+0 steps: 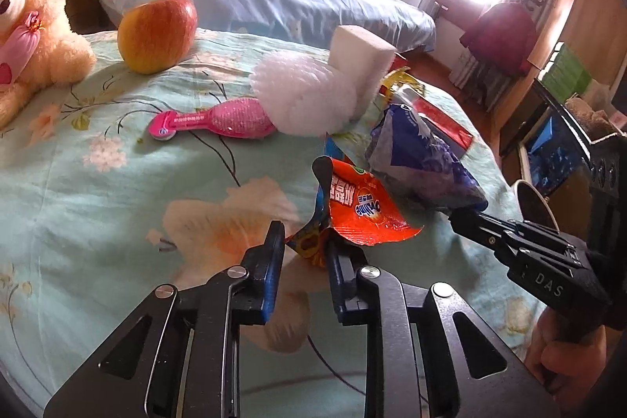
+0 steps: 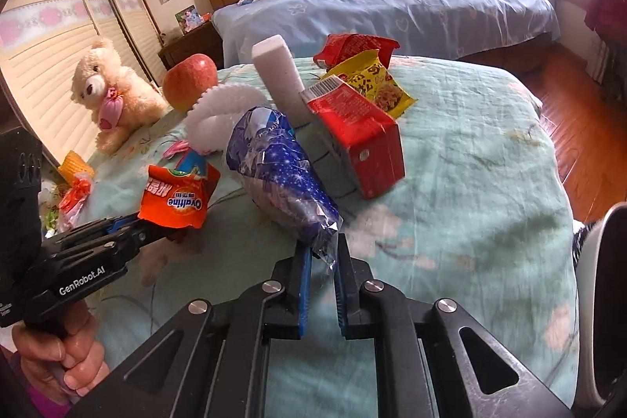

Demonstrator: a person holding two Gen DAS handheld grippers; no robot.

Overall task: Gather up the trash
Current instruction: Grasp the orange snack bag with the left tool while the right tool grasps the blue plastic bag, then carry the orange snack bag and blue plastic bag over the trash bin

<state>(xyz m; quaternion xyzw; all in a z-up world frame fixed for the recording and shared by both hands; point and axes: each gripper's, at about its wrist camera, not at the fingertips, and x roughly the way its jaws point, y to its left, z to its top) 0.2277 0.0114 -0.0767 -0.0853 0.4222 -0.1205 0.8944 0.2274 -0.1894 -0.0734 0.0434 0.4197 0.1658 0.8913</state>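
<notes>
Orange foil first, nearest the lens: Ovaltine wrapper [image 1: 364, 210] pinched at its crimped lower edge by the left gripper [image 1: 303, 241], jaws clenched on it, raised just clear of the floral bedspread [image 1: 98, 190]. Beside it, blue starry wrapper [image 2: 282, 167] caught by its twisted tail in the right gripper [image 2: 323, 249], likewise clamped shut on the film. Both probably near weightless, thin, crinkly and slick; likely to slip or tear if pulled hard, so best held deep on a seam or bunched end, as now. Just behind, red carton [image 2: 360, 140] lying on its side: stiffer, looks crushable, best taken across a narrow edge. Further back, yellow noodle packet [image 2: 376, 81] and red packet [image 2: 352, 49], soft and floppy. Beyond these, not trash by the look: white sponge block [image 2: 278, 73], white brush [image 1: 305, 96], pink razor [image 1: 211, 120], apple [image 1: 156, 34], teddy bear [image 1: 35, 26]
</notes>
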